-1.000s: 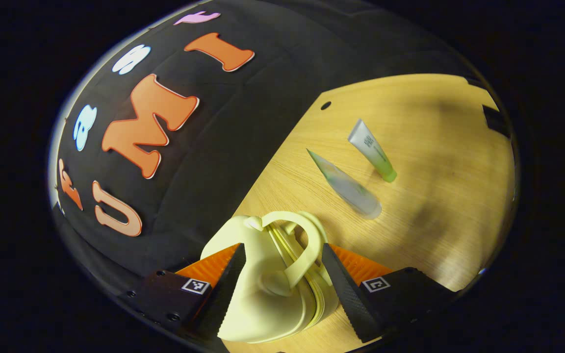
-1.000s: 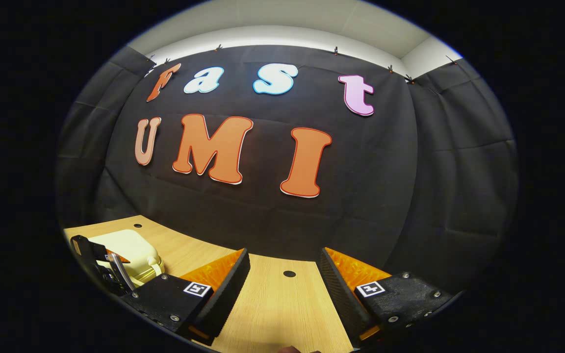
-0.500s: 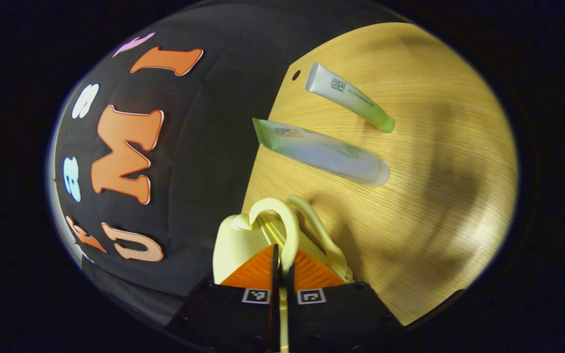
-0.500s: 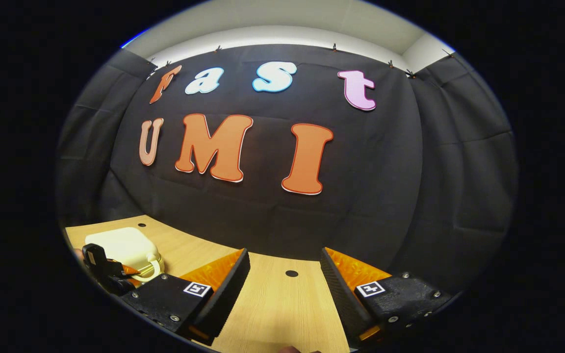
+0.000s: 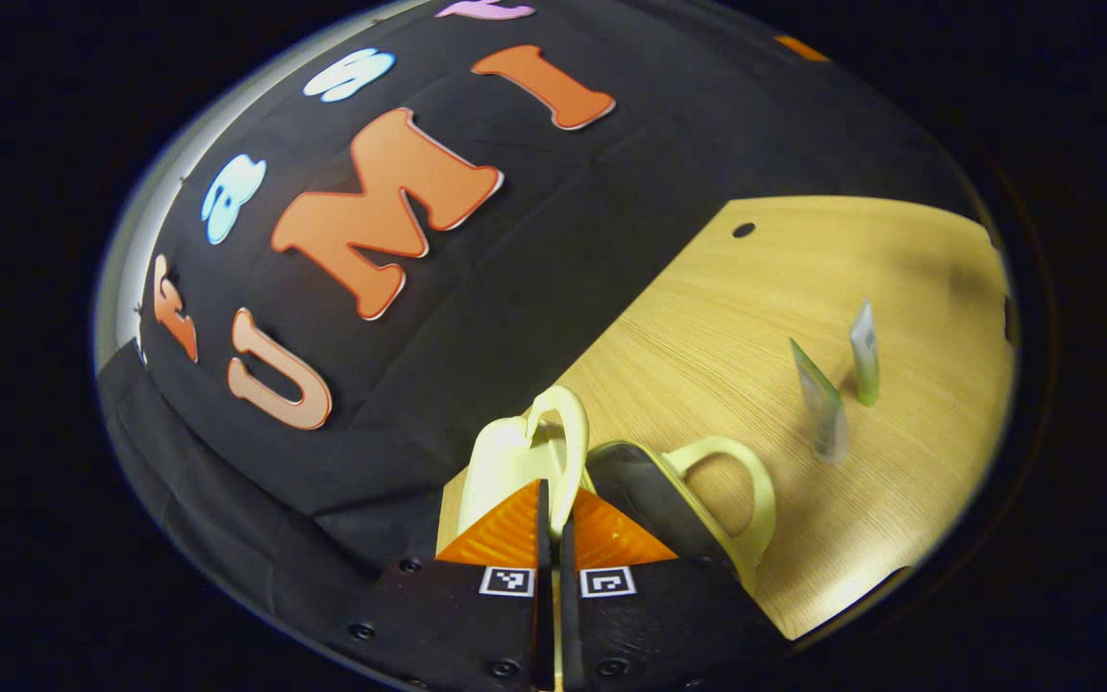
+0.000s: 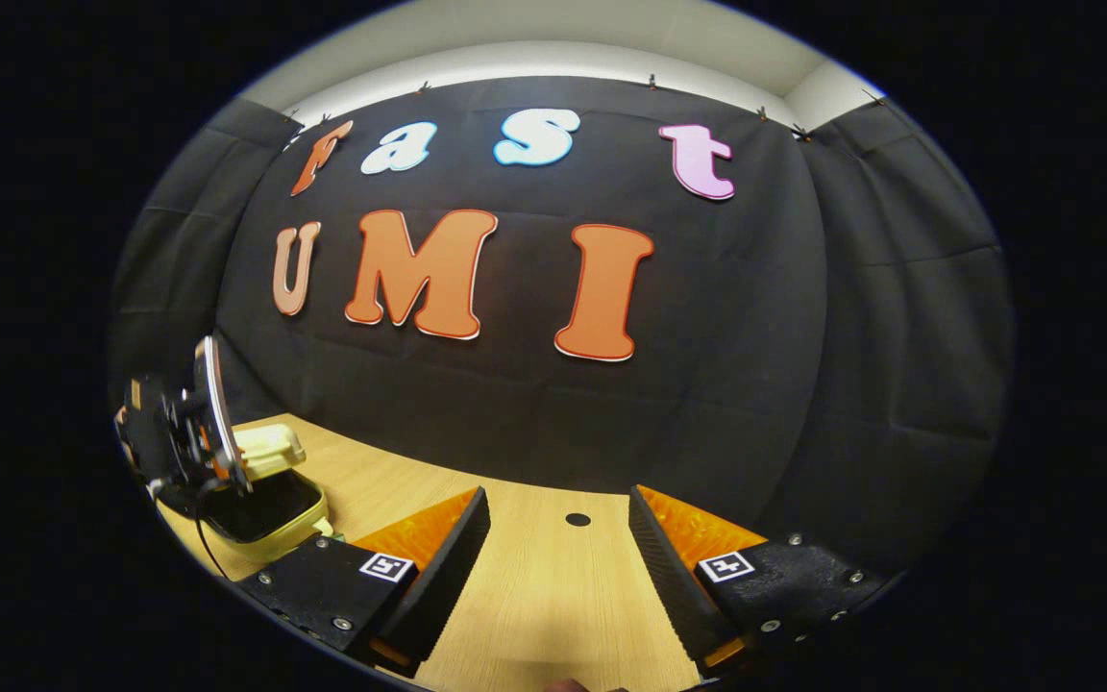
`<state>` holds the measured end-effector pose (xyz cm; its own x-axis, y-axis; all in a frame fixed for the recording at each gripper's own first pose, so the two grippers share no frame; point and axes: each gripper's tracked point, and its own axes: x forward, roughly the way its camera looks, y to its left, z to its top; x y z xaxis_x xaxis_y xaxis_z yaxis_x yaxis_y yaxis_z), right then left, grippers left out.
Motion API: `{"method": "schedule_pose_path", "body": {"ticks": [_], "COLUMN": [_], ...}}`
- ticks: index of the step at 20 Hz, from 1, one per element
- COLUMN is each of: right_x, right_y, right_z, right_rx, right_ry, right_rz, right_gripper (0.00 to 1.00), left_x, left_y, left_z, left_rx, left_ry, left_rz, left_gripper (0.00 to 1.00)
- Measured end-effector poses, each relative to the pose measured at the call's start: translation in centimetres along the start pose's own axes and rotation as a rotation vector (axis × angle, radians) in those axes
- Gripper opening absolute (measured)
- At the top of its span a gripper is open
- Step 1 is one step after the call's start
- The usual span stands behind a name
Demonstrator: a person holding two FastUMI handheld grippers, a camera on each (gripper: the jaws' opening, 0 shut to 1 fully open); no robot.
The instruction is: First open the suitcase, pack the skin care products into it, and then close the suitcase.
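While the left gripper [image 5: 550, 524] is clenched on the lid handle [image 5: 561, 447] of the pale yellow suitcase [image 5: 515, 461], step one of the task, opening, is under way: the two halves stand parted in a wedge with a dark lining [image 5: 645, 490] between them. In the left gripper view the lid half sits left of the fingers, the base half with its own loop handle [image 5: 736, 490] lies right, on the bench [image 5: 707, 317].

Further right on the bench, well apart from the case, lie two skin care tubes: a larger frosted tube [image 5: 821, 404] with a green crimped end, and a slimmer white tube [image 5: 865, 354] with a green cap. Both are soft, flattened squeeze tubes, tapering to a seam; likely to dent under a hard pinch.

In the right gripper view the left gripper [image 6: 179, 442] holds the lid up at the far left, and the open suitcase [image 6: 265, 500] shows its dark inside. The right gripper [image 6: 553, 553] hangs released over bare bench [image 6: 553, 596], holding nothing.

Materials: the shell is smooth, rounded, moulded plastic, with thick curved handles; the bench is light wood grain, matte.

Next move, as judged: swing the lid fully back until it rests open, then let go and go for the tubes one at a time, gripping across the body.
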<state>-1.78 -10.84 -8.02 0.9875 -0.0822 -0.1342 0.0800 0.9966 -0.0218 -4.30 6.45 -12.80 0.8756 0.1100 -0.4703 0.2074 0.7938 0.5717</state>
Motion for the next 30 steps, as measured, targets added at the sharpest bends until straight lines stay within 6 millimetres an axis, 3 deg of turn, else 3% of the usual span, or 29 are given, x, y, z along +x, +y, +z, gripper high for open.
{"method": "schedule_pose_path", "body": {"ticks": [4, 8, 13, 16, 21, 26, 30], "right_x": [0.3, 0.3, 0.5, 0.8, 1.5, 2.2, 2.5], "right_y": [3.5, 7.4, 12.8, 16.2, 19.7, 20.6, 20.4], "right_z": [0.6, 2.5, 4.3, 4.2, 3.7, 3.1, 3.0], "right_rx": [-0.001, -0.029, -0.055, -0.047, 0.0, 0.011, -0.005], "right_ry": [0.015, 0.003, 0.007, 0.036, 0.078, 0.105, 0.118], "right_rz": [0.013, 0.019, 0.018, 0.021, -0.021, -0.084, -0.1], "right_gripper": [0.92, 0.93, 0.93, 0.92, 0.93, 0.92, 0.92], "left_x": [-0.1, -0.4, -0.6, -0.3, 0.3, 0.7, 0.7], "left_y": [0.5, 1.4, 2.5, 3.9, 6.6, 7.7, 7.6], "left_z": [0.3, 0.3, -0.7, -2.5, -5.9, -9.8, -14.2], "left_rx": [-0.128, -0.206, -0.313, -0.344, -0.41, -0.434, -0.422], "left_ry": [-0.047, -0.091, -0.135, -0.132, -0.078, 0.011, 0.145], "left_rz": [0.002, 0.009, 0.062, 0.11, 0.177, 0.201, 0.213], "left_gripper": [0.03, 0.03, 0.03, 0.03, 0.03, 0.03, 0.04]}}
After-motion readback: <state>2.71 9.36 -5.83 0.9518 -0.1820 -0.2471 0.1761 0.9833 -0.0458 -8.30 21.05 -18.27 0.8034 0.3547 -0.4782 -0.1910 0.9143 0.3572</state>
